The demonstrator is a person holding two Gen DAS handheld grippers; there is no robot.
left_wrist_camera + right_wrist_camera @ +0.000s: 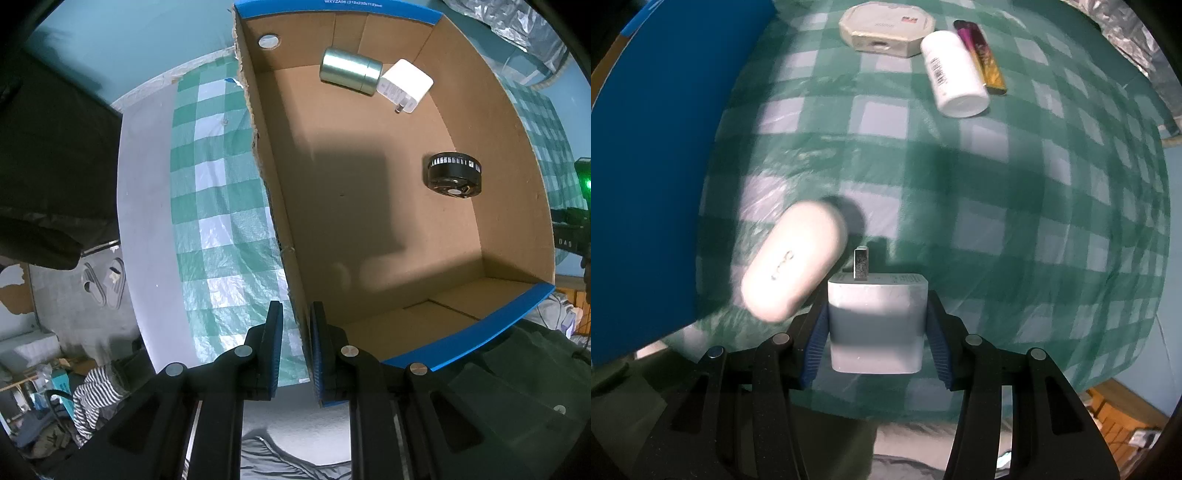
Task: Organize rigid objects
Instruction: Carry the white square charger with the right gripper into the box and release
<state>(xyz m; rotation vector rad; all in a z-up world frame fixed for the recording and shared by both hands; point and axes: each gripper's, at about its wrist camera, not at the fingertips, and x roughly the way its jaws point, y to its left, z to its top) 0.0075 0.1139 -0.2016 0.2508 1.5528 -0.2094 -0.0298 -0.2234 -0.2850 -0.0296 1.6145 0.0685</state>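
My left gripper [295, 306] points down, shut on the left wall of an open cardboard box [498, 147] with blue rims. Inside the box lie a silver tin [351, 70], a white charger [406, 85] and a round black fan-like part [454, 179]. My right gripper [877, 299] is shut on another white charger plug [875, 325], prong pointing away, held above the green checked cloth [997, 206]. A white oval case [794, 262] lies just left of it. Farther off lie an octagonal box [886, 33], a white bottle [955, 74] and a purple-gold lighter [980, 55].
The box's blue outer wall [646, 166] rises at the left of the right wrist view. Crinkled foil [1137, 40] sits at the cloth's far right. The table's white edge [144, 206] drops to a floor with slippers [107, 282] and clutter.
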